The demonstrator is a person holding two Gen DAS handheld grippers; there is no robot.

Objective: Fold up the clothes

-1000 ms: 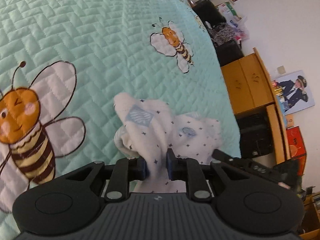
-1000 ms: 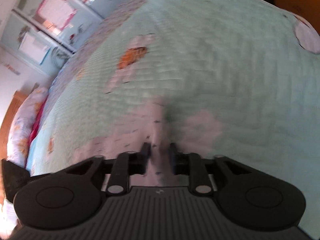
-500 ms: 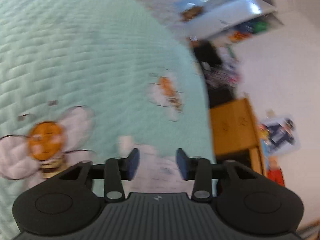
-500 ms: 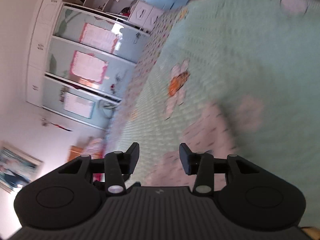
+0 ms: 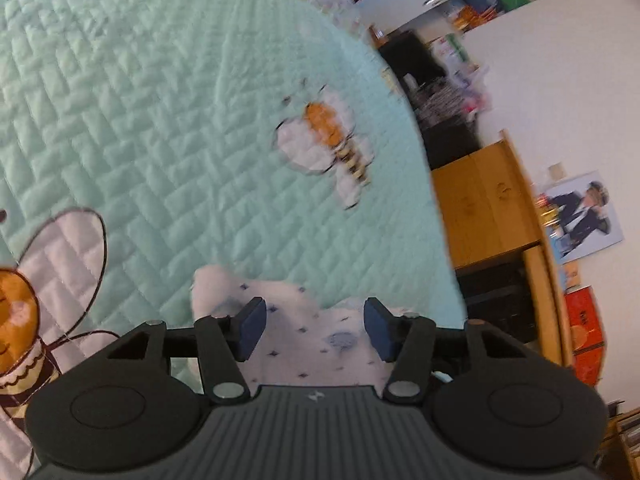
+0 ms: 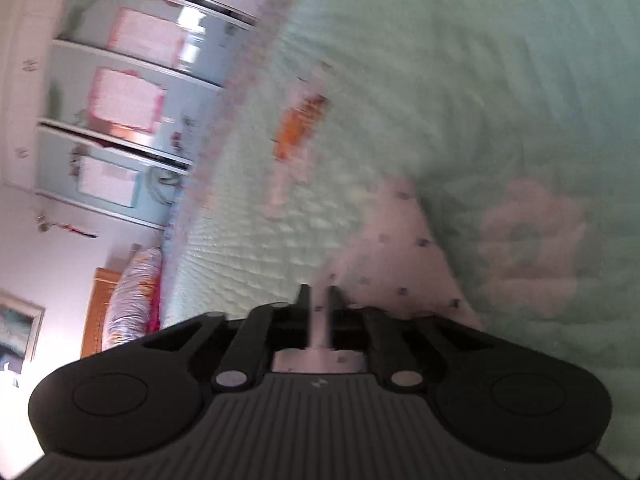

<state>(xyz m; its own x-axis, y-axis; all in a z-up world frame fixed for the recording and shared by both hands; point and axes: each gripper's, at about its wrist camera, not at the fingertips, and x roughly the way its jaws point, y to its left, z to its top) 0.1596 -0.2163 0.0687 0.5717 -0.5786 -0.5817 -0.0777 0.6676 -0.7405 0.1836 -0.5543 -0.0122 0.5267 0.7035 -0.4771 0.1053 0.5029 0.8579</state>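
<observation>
A small white garment (image 5: 304, 332) with tiny dark marks lies bunched on the mint quilted bedspread (image 5: 160, 120). My left gripper (image 5: 312, 330) is open just above it, with the cloth showing between and below the blue pads (image 5: 252, 328). In the blurred right wrist view the same garment (image 6: 400, 248) stretches away over the bedspread (image 6: 480, 80). My right gripper (image 6: 319, 300) is shut on a fold of it, and a strip of cloth runs between the fingers.
Bee pictures are stitched on the quilt (image 5: 332, 148). The bed's right edge drops to a wooden cabinet (image 5: 480, 208) and dark shelves (image 5: 432, 72). In the right wrist view a pale blue wardrobe (image 6: 120, 120) and pillows by a wooden headboard (image 6: 128, 288) stand at the left.
One second ago both grippers were shut on the garment. The left one opened and let go. The right one opened half a second ago and is now shut on the cloth again.
</observation>
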